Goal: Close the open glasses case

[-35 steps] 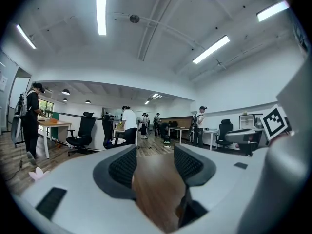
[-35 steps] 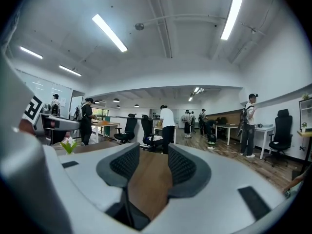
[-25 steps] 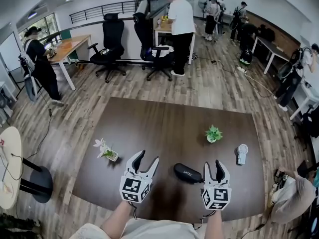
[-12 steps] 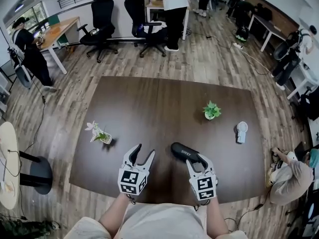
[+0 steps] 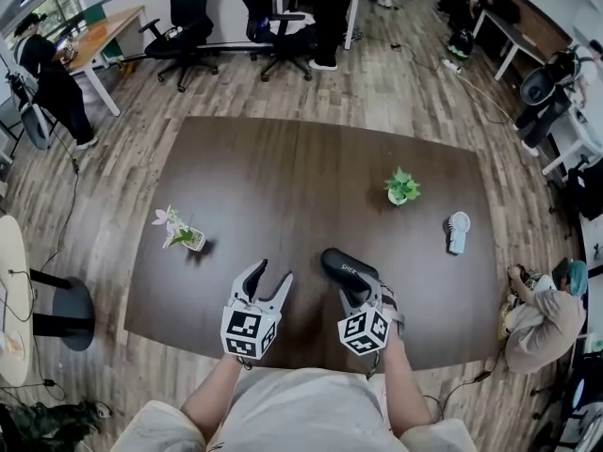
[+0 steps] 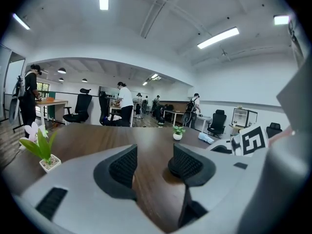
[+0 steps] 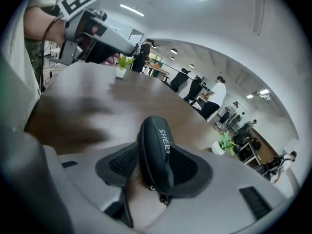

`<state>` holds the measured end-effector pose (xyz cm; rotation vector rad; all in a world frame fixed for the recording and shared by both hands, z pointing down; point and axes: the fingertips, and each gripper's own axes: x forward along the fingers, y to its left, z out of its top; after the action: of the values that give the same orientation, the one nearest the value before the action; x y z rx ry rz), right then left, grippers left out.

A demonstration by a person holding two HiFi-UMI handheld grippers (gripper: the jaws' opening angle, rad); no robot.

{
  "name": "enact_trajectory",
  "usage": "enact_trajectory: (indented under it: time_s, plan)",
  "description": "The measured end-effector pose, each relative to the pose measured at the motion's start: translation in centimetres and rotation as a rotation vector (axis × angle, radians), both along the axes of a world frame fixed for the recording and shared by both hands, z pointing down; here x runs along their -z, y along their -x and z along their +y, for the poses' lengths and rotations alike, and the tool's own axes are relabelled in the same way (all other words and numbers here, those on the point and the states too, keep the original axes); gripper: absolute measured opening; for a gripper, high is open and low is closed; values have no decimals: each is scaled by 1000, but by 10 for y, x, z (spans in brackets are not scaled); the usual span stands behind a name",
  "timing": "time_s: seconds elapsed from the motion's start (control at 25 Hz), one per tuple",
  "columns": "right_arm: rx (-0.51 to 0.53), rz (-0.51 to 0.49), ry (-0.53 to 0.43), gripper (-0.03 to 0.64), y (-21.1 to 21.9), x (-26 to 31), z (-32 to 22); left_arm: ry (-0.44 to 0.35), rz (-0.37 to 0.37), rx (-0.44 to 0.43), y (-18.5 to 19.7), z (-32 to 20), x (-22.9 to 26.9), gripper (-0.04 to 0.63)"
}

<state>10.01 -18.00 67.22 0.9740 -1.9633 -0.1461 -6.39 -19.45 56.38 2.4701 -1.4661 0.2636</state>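
Glasses case [image 5: 344, 264] now between right gripper's [image 5: 367, 297] just-opening jaws, seemingly unpressed.

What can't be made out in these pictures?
- Whether the glasses case is fully shut: tiny in head view, near end under the right gripper; right gripper view shows one edge only.
- Whether the pads press it: the case covers their inner edges. Jaws have just been opening, case between them.
- Near tabletop: blurred in right gripper view.
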Motion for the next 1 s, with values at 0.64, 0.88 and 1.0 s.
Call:
enact_trajectory:
  time_s: [0.64, 0.88, 1.0]
  plan:
    - [58, 205, -13, 288, -24, -23, -46, 18, 10, -14, -6, 1, -4, 236]
    - [52, 187, -11, 278, -27, -26, -55, 15, 12, -26, -12, 4, -3, 235]
    - [41, 161, -4, 272, -27, -25, -57, 11, 19, -32, -14, 3, -1, 235]
